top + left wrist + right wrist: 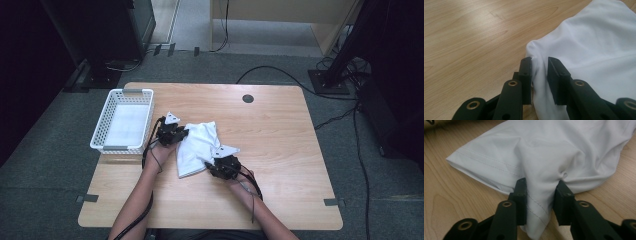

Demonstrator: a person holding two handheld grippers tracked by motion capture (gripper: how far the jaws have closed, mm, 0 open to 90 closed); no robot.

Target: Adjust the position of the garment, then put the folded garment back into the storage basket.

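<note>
A crumpled white cloth (pixel 197 142) lies on the wooden table (pixel 280 135) near its middle. My left gripper (pixel 183 134) is at the cloth's left edge. In the left gripper view its jaws (pixel 539 62) stand close together, and a rounded fold of the cloth (pixel 594 45) is pinched between the pads. My right gripper (pixel 211 163) is at the cloth's near right edge. In the right gripper view its jaws (pixel 541 185) squeeze a puckered bunch of the cloth (pixel 536 145) beside a stitched hem. Both grippers rest low at the table surface.
A white lattice basket (pixel 100 126) stands at the table's left edge, just left of my left gripper. A dark round grommet (pixel 248 98) sits near the far edge. Bare wood spreads right of the cloth. Cables trail from both grippers toward the near edge.
</note>
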